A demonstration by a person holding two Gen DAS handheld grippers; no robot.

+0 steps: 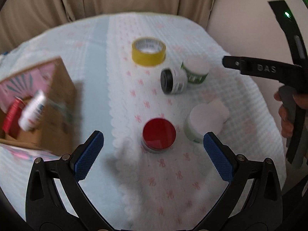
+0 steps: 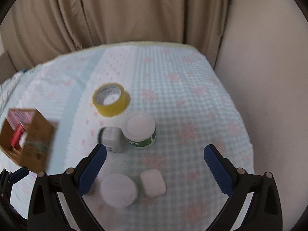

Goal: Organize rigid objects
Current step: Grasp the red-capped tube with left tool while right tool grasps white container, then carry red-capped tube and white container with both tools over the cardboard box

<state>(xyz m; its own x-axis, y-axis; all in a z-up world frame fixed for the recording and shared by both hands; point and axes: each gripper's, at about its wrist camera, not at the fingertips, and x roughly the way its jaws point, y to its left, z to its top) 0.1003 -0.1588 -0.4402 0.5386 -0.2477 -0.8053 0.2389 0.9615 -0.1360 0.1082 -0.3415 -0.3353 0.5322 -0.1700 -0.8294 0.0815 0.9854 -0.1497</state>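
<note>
My left gripper (image 1: 153, 152) is open and empty, with a red-lidded jar (image 1: 159, 134) standing between its fingertips on the cloth. A white-lidded jar (image 1: 204, 124) stands to its right with a white case (image 1: 219, 105) behind it. Farther back lie a black-capped bottle on its side (image 1: 173, 80), a green-labelled white-lidded jar (image 1: 196, 69) and a yellow tape roll (image 1: 148, 51). My right gripper (image 2: 155, 165) is open and empty above the white-lidded jar (image 2: 118, 190) and the white case (image 2: 153, 182). The tape roll (image 2: 110, 100), bottle (image 2: 111, 138) and green jar (image 2: 141, 131) lie beyond.
A cardboard box (image 1: 48, 107) stands at the left, holding a red can (image 1: 13, 117) and a white bottle (image 1: 33, 113); it also shows in the right wrist view (image 2: 28, 138). The table's cloth (image 1: 96, 73) ends at beige curtains (image 2: 134, 13) behind and a wall on the right.
</note>
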